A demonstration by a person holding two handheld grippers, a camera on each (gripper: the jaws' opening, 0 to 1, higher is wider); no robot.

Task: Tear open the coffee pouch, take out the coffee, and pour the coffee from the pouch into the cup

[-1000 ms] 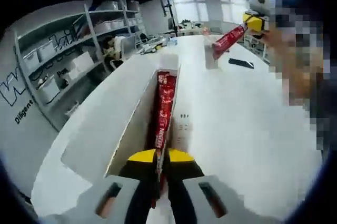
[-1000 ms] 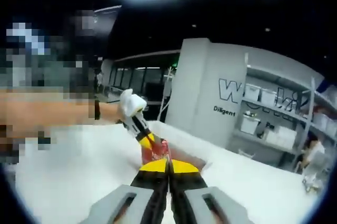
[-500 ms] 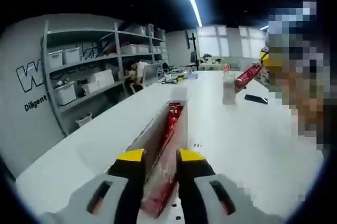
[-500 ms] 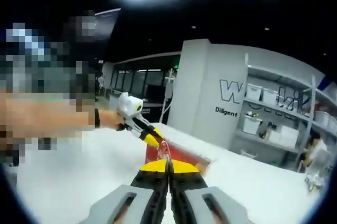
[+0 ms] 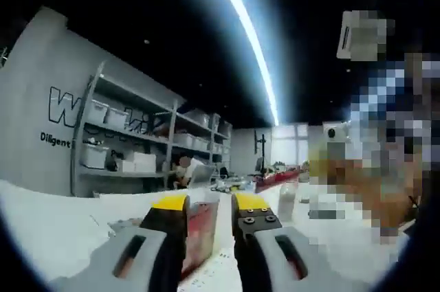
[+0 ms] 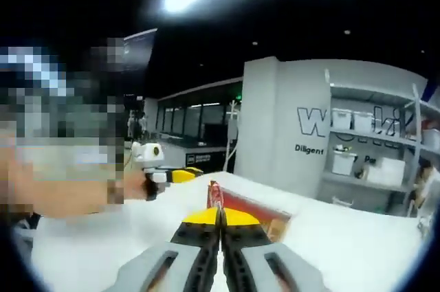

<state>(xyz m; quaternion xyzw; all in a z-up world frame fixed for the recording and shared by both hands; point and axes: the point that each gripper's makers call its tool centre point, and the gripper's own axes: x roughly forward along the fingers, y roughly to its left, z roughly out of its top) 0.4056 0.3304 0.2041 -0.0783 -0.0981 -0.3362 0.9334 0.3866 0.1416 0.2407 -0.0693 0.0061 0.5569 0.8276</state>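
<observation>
On the white counter [image 6: 357, 251] before the shelving, the right claw [image 6: 221, 211] pinches the red coffee pouch [image 6: 214, 192], while the left claw [image 5: 210, 204] gapes empty beside the box [image 5: 199, 233]; unsupported, that pouch could spill coffee.

My left gripper view looks low along the white table [image 5: 41, 223] toward the far shelves [image 5: 124, 148] and ceiling, my right gripper view looks across that table [image 6: 357, 237] from the opposite side, and both share the shelving [image 6: 385, 161] wall.
</observation>
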